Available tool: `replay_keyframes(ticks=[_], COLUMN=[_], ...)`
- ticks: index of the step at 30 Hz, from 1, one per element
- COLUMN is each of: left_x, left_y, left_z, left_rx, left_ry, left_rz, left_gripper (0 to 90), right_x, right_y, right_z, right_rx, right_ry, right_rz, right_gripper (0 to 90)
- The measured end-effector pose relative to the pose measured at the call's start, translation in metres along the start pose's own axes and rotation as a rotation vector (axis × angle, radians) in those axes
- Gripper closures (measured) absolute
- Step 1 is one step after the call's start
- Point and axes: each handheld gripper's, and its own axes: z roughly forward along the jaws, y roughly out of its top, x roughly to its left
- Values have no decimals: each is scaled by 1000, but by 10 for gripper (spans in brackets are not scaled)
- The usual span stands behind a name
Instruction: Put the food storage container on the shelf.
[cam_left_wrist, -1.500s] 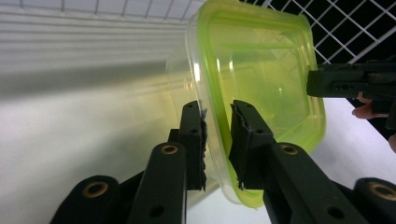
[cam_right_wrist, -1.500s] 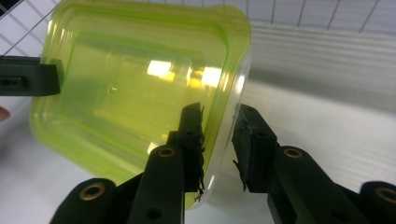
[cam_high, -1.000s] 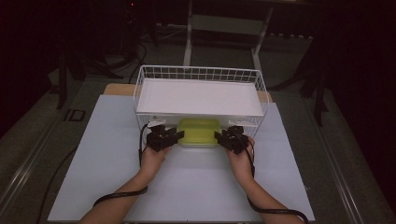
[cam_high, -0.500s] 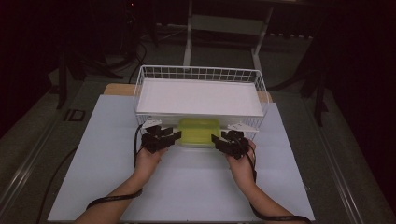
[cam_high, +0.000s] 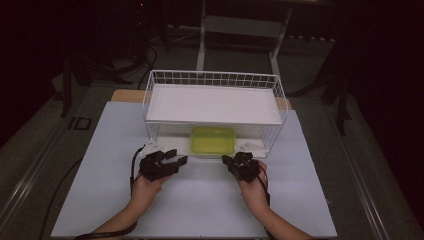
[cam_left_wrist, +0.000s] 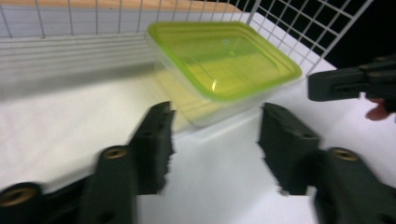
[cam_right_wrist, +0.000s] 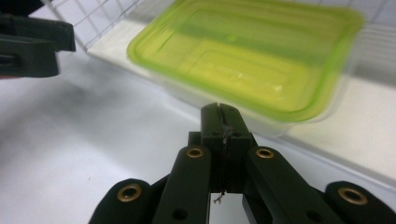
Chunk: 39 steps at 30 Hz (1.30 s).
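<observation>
Green-lidded container (cam_high: 212, 140) sits on the lower level of the wire rack (cam_high: 215, 79), under its shelf, tucked in for storage. My left hand-held gripper (cam_high: 172, 159), jaws just opening, stands apart and empty; right hand-held gripper (cam_high: 231, 161) has just closed together on nothing, both clear of the container.

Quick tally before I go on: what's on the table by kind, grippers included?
Green-lidded container: 1
White wire rack: 1
Grippers: 2, left gripper open, right gripper shut, neither holding anything
Total: 4
</observation>
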Motion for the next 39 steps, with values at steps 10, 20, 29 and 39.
replay_keyframes(ticks=[10,20,29,39], left_x=[2,6,6,6], left_y=[-15,-17,-19,-20], left_z=[-6,-10,-11,-11], left_rx=[-52,-91,-92,-87], left_ry=[8,1,-11,-22], left_rz=[52,44,51,58], left_gripper=[2,2,2,3], right_x=[10,1,-11,-18], right_y=[-2,8,22,34], right_z=[35,60,76,86], right_rx=[57,42,15,9], right_ry=[16,-31,-56,-74], right_rz=[-4,4,41,57], right_gripper=[900,900,900,900])
